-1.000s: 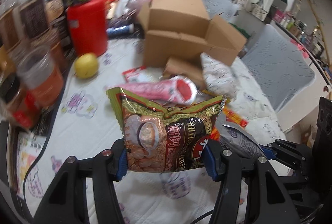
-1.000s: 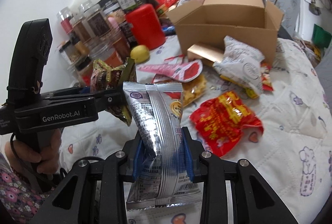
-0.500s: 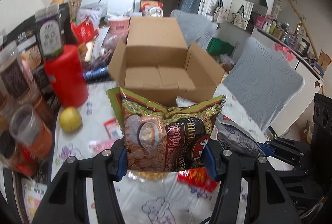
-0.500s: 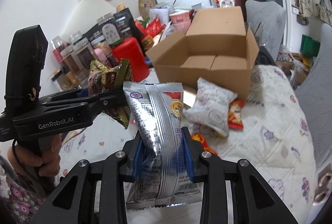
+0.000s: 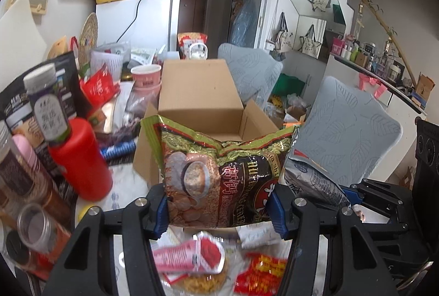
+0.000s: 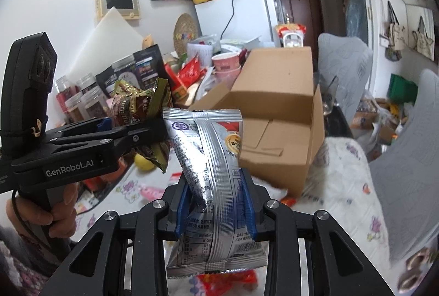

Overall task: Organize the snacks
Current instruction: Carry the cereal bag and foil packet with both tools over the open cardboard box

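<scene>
Both grippers' packets hide the cardboard box (image 5: 200,93) floor.

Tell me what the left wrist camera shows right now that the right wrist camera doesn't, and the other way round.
Left wrist only: the red canister, plus the pink snack packet lying on the table under the left gripper.

Right wrist only: the wall monitor, and the person's hand gripping the left gripper's handle.

Both: the open cardboard box, the brown-green snack bag held by the left gripper, the silver snack bag held by the right gripper, the white fridge.
</scene>
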Available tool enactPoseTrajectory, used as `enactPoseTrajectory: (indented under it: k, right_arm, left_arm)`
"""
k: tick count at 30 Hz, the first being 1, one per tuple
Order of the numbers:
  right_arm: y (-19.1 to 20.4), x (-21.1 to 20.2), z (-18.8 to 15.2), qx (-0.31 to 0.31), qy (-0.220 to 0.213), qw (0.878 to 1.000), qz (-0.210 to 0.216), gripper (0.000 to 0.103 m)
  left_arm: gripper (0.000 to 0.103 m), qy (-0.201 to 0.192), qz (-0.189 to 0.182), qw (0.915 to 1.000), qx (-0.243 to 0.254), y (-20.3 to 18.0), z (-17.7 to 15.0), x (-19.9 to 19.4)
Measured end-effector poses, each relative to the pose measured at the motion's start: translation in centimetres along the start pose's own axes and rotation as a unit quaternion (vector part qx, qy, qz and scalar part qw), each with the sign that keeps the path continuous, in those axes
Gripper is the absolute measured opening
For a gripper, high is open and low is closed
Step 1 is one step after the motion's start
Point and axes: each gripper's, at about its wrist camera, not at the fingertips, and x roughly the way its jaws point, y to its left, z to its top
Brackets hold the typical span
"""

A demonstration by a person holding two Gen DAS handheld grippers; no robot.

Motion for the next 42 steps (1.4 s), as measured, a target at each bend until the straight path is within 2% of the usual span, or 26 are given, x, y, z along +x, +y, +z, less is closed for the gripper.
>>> enactPoseTrajectory:
  k: [12,18,23,31,42]
  right_arm:
    - [-2.1,3.4,5.0,-0.012,-0.02,0.999,-0.032,0.033]
    - [-3.1,5.5,7.5,-0.018,-0.021,0.998,-0.056,0.033]
    - [-3.8,7.2,9.0,-0.026,-0.02,0.997,-0.071,0.033]
    - [-5.0,10.8,11.0,-0.038,-0.002,0.994,-0.099,0.033]
    - [-6.8,16.0,11.5,-0.037,0.046,0.99,-0.128,0.033]
  left_arm:
    - [0.058,-0.024,0.009,0.9997,0.003,1.1,4.9,4.2]
    - [0.058,-0.013,0.0,0.9999,-0.004,2.0,7.1,6.9]
    - [0.058,-0.018,0.02,0.9996,0.002,2.2,8.3,8.7]
    - [0.058,-0.007,0.052,0.9986,0.006,3.2,9.7,12.4]
    - [0.058,0.04,0.079,0.9961,0.002,4.9,9.8,17.8]
